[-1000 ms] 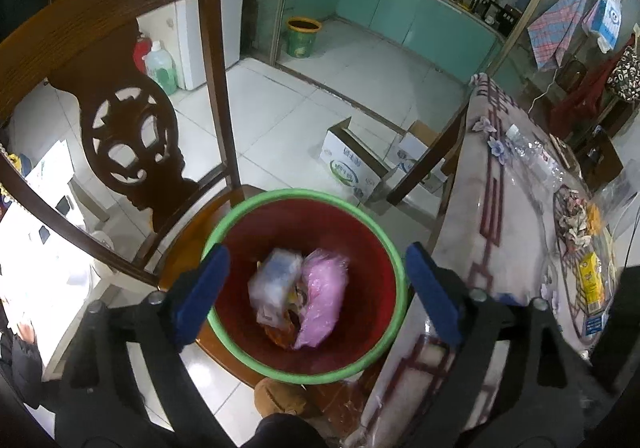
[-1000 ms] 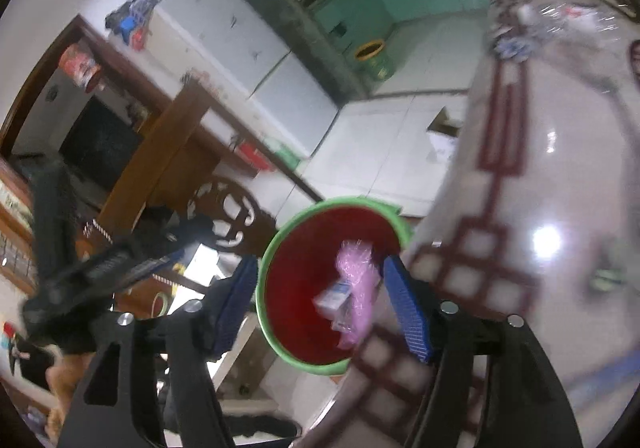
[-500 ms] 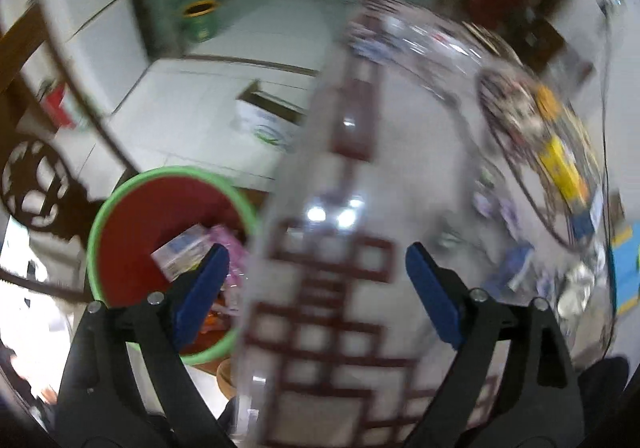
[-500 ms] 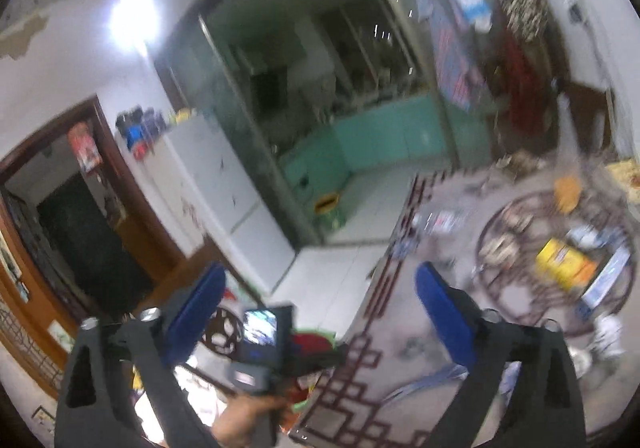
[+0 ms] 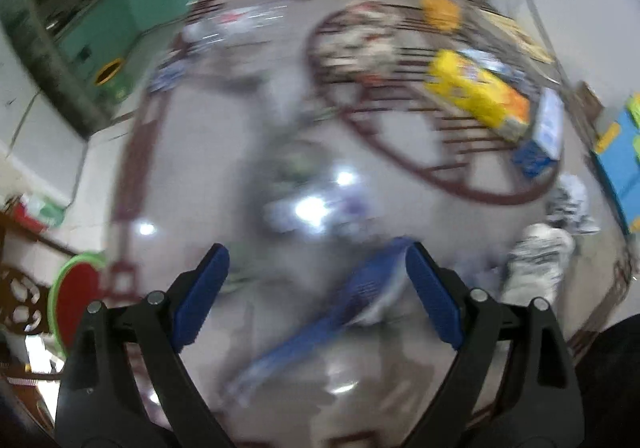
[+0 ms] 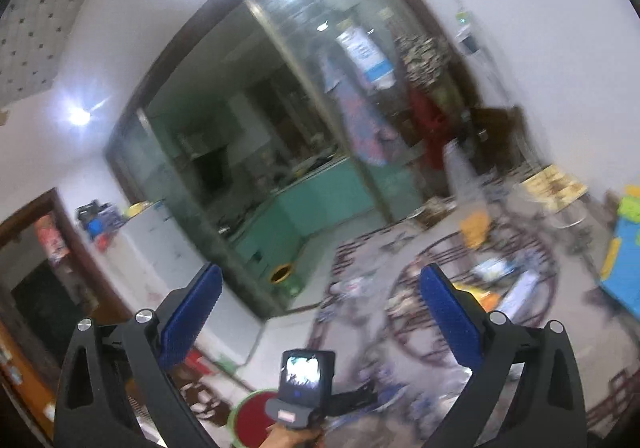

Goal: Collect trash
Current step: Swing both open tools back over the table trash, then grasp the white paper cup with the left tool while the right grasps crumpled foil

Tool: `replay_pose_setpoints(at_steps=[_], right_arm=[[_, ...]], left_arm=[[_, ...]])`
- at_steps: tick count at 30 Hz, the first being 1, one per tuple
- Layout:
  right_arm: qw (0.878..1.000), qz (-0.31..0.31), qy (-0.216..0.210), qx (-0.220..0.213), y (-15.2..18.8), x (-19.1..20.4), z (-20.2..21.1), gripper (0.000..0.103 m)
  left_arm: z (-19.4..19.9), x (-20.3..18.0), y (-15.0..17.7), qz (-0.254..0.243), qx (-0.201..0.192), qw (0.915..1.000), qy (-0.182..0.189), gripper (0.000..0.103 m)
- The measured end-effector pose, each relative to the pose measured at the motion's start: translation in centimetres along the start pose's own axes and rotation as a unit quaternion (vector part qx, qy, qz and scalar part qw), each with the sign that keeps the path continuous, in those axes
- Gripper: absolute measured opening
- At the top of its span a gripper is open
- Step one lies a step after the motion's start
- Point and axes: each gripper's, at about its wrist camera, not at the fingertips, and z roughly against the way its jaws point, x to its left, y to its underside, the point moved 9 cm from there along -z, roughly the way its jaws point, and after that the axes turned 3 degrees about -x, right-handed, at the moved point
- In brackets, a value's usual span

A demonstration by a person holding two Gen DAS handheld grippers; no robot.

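Red inside and green at the rim, the trash bucket [image 5: 76, 300] now sits at the far left edge of the left wrist view, beside the counter [image 5: 240, 135], where a second ago it filled the middle of that view with a pink bag and other wrappers lying in it. The left gripper [image 5: 316, 288] has swung off the bucket and over the glossy counter top, its jaws wide apart with nothing between them. Just ahead of its right finger lies a blue flat wrapper [image 5: 348, 308], blurred by the motion, and near it to the right a crumpled white wad [image 5: 536, 268]. Further off, inside the round brown pattern, a yellow packet [image 5: 476, 91] and a blue-and-white box [image 5: 544, 135] lie close together.

The right gripper [image 6: 320, 312] has tipped up from the bucket and now looks across the room toward the glazed kitchen partition, jaws also spread and empty. Low in its view the left gripper's handle and small screen [image 6: 306, 380] show in a hand [image 6: 290, 438], with the bucket [image 6: 252, 414] just beside it.

My reading: a drop into the bucket is over and the search for the next piece has begun, with the blue wrapper as the nearest candidate. Much litter remains on the counter, so the task looks far from finished.
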Motion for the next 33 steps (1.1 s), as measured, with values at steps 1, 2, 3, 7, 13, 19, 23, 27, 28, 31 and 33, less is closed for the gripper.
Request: replay_pose_setpoints(at_steps=[1, 2, 3, 7, 13, 19, 23, 27, 28, 31, 33], right_arm=[[1.000, -0.021, 0.001, 0.002, -0.3, -1.2, 0.2, 0.096], [0.999, -0.038, 0.004, 0.000, -0.7, -2.1, 0.5, 0.096], [0.998, -0.056, 0.010, -0.013, -1.1, -3.3, 1.0, 0.096], [0.999, -0.007, 0.022, -0.042, -1.7, -4.3, 2.2, 0.097], [0.992, 0.074, 0.100, 0.030, 2.6, -9.7, -1.5, 0.096], [0.968, 0.069, 0.218, 0.104, 7.8, -22.4, -5.5, 0.096], [0.951, 0.021, 0.243, 0.188, 11.8, -28.0, -8.3, 0.096], [0.932, 0.023, 0.248, 0.263, 15.2, -29.4, -9.9, 0.096], [0.931, 0.031, 0.248, 0.266, 15.4, -29.3, -10.0, 0.096], [0.925, 0.050, 0.260, 0.274, 15.9, -29.3, -10.3, 0.096], [0.920, 0.055, 0.260, 0.288, 16.6, -29.5, -10.9, 0.096]], left_arm=[[-0.2, -1.9, -0.3, -0.014, -0.002, 0.9997, 0.020, 0.088], [-0.4, -3.6, -0.4, -0.030, -0.002, 0.9990, 0.033, 0.088], [-0.5, -5.3, -0.4, -0.052, -0.004, 0.9978, 0.042, 0.090], [-1.7, -10.4, 0.4, -0.115, 0.001, 0.9912, 0.066, 0.093], [-3.1, -15.4, 2.4, -0.159, 0.025, 0.9814, 0.105, 0.093], [-1.7, -18.4, 2.3, -0.171, 0.017, 0.9723, 0.158, 0.093], [-1.4, -20.1, 3.3, -0.139, 0.048, 0.9651, 0.217, 0.095], [-2.7, -22.9, 5.4, -0.152, 0.086, 0.9582, 0.227, 0.095], [-3.2, -23.3, 5.9, -0.156, 0.093, 0.9575, 0.224, 0.089], [-3.0, -23.8, 6.3, -0.182, 0.071, 0.9617, 0.193, 0.059], [-2.8, -23.3, 6.0, -0.166, 0.071, 0.9643, 0.194, 0.058]])
